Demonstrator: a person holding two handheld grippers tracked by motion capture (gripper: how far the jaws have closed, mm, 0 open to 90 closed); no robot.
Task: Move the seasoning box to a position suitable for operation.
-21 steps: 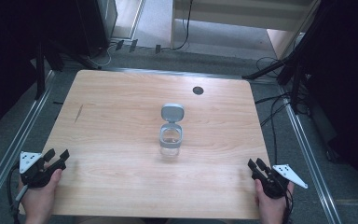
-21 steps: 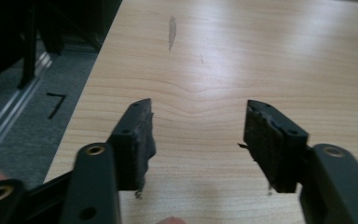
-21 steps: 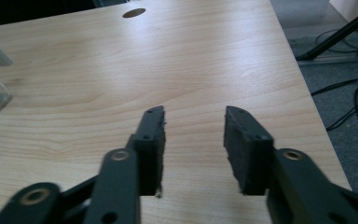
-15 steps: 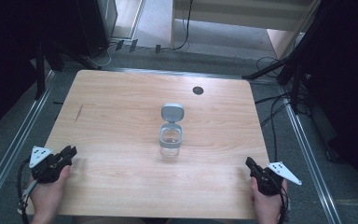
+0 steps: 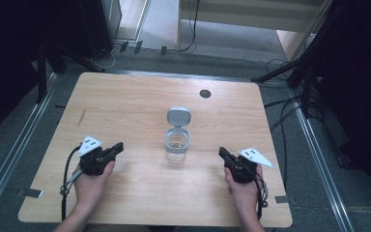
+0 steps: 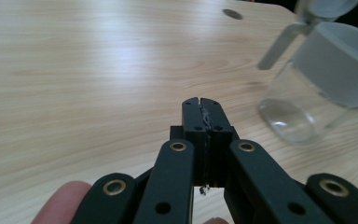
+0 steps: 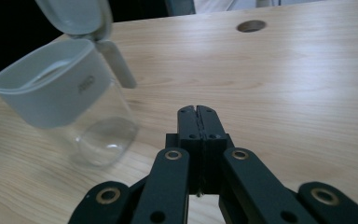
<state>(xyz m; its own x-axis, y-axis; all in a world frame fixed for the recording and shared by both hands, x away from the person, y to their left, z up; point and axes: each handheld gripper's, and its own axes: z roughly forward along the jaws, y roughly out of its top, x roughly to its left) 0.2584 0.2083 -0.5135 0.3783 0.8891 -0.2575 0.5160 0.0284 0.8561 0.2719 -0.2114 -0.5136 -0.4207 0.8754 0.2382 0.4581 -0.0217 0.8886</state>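
A clear glass jar [image 5: 177, 145] with a grey collar is seen near the middle of the table [image 5: 125, 96]; its lid [image 5: 178, 116] is hinged open toward the far edge, and nothing is seen inside. A round hole [image 5: 205, 94] is found near the far edge. The left gripper [image 5: 117, 147] and the right gripper [image 5: 222, 153] are held near the front corners, both with jaws pressed together on nothing. Grey floor and cables [image 5: 280, 104] are seen around.

Table [image 5: 125, 111] pale wood, smooth, faint sheen; jar [image 5: 176, 145] clear glass, matt grey plastic collar
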